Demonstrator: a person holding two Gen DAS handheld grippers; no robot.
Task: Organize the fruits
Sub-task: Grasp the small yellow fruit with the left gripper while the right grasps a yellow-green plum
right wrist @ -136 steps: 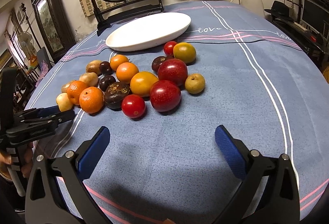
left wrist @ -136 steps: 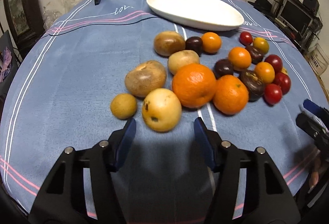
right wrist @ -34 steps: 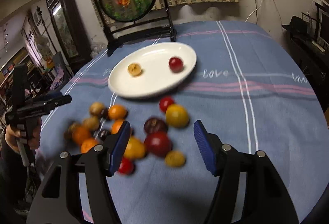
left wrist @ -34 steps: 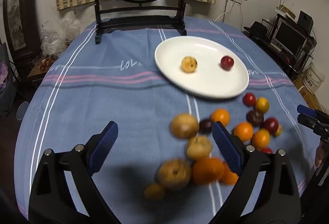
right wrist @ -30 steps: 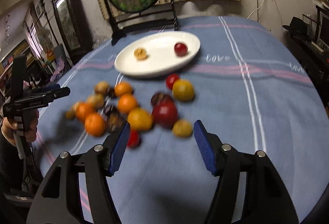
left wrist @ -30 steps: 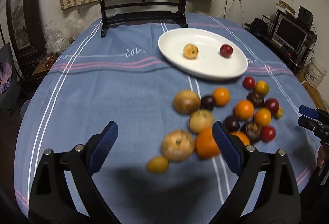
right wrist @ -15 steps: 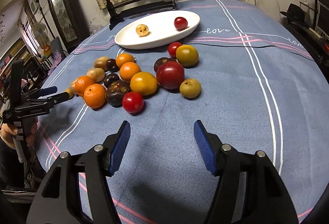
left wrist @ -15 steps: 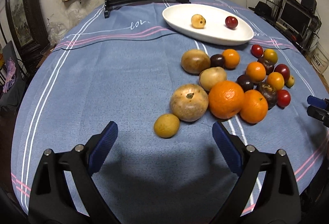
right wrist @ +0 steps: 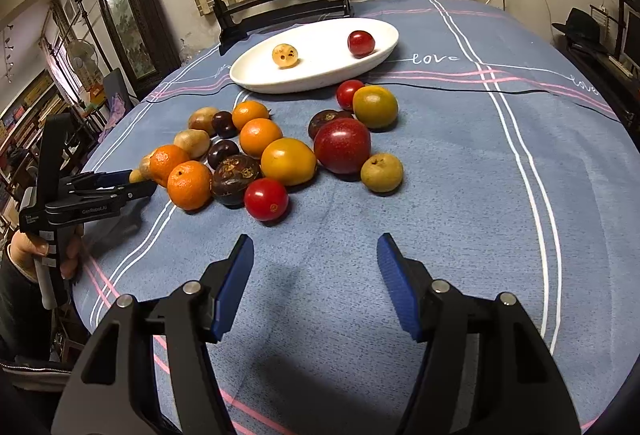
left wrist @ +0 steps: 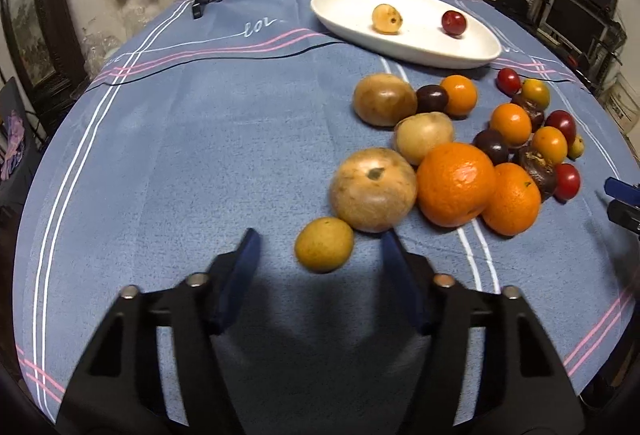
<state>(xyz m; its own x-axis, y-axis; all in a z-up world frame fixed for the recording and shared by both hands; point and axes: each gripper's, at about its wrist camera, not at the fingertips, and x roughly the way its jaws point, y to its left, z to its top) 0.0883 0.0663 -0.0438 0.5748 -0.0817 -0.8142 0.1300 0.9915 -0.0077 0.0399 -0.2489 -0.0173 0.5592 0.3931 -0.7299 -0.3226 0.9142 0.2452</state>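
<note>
Two fruits lie on the white oval ceramic plate (left wrist: 404,43) at upper right; the heap of oranges, plums and tomatoes (left wrist: 456,183) below it waits. The left gripper (left wrist: 320,259) is closing around, not yet pressing, the small round yellow-brown fruit (left wrist: 324,250) at lower centre. The right gripper (right wrist: 316,275) stands apart, empty.

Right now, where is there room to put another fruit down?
The white plate is bare between the pale fruit and the red fruit. The blue cloth is bare left of the fruit pile, which is crowded.
</note>
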